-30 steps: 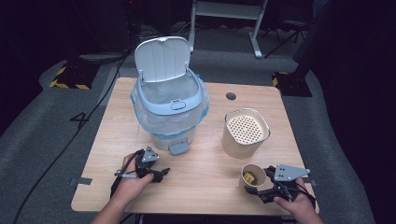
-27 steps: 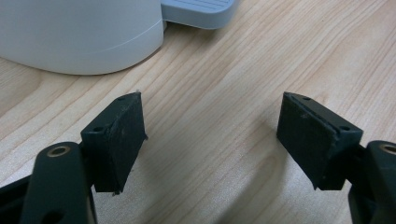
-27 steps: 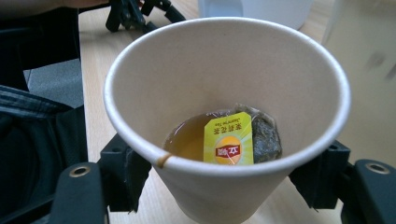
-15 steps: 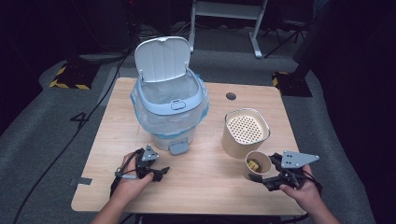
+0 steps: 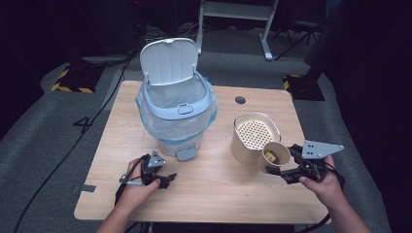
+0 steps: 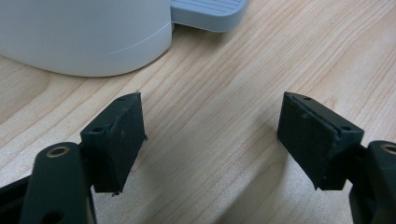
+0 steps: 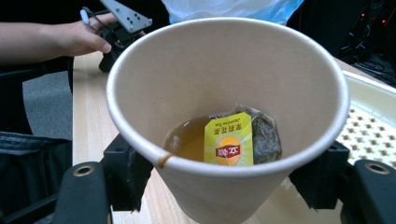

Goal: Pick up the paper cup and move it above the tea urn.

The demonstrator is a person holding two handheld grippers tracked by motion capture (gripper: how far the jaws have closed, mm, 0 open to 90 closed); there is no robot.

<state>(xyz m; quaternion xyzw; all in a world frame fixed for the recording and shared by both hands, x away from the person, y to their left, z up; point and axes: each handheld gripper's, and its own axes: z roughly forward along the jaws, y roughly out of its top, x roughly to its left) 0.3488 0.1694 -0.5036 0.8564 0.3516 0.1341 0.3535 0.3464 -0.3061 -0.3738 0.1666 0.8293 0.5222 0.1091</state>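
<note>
- Holding the paper cup (image 7: 224,116) in my right gripper (image 5: 284,170), jaws pressed against its opposite sides just under the rim; it sits just beside the perforated strainer container (image 5: 255,133), on that container's near right side, apparently lifted and tilted toward it.
- In the right gripper view I see a little brown tea pooled in the cup, with a wet tea bag (image 7: 261,135) and its yellow tag (image 7: 229,140) lying in it.
- I judge the cup light and soft-walled: squeeze harder and it will buckle and may slop the tea, squeeze less and it may slip, since paper gives little grip.
- The hold near the rolled rim seems the right place, because the rim stiffens the wall there.
- The liquid will shift as I tip, so I mean to tilt slowly.
- My left gripper (image 5: 158,174) rests on the table (image 5: 218,194), well to the left of the strainer container and just in front of the pedal bin (image 5: 177,116), jaws spread wide with nothing between them.
- The bin's lid (image 5: 170,60) stands open and a plastic liner shows at its rim.
</note>
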